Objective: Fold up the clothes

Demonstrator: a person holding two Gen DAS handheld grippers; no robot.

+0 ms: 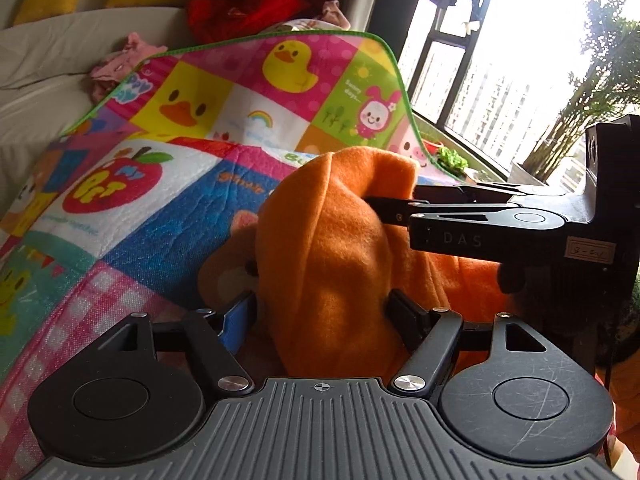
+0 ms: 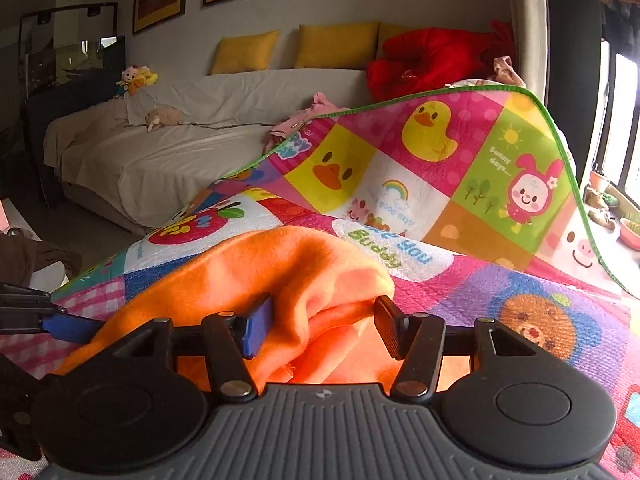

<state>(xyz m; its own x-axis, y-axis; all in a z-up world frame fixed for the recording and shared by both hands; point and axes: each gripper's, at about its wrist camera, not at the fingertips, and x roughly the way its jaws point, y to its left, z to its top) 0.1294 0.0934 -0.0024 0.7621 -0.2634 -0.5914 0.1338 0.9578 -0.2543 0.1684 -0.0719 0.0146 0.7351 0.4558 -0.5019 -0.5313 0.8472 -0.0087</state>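
Note:
An orange fleece garment (image 1: 332,248) is bunched up over the colourful play mat (image 1: 168,208). My left gripper (image 1: 324,312) has its jaws set wide on either side of a thick fold of the garment, with cloth filling the gap. My right gripper (image 1: 376,208) reaches in from the right in the left wrist view and pinches the garment's upper edge. In the right wrist view the garment (image 2: 280,276) bulges between the jaws of my right gripper (image 2: 320,328), which touch it on both sides. The left gripper's blue pad (image 2: 68,328) shows at the left edge.
The play mat (image 2: 460,168) curls up at its far edge with a green hem. Behind it stands a sofa (image 2: 192,140) with yellow cushions (image 2: 336,44), a red padded jacket (image 2: 432,60) and pink clothes (image 2: 304,116). A window (image 1: 500,60) and potted plants (image 1: 452,158) are to the right.

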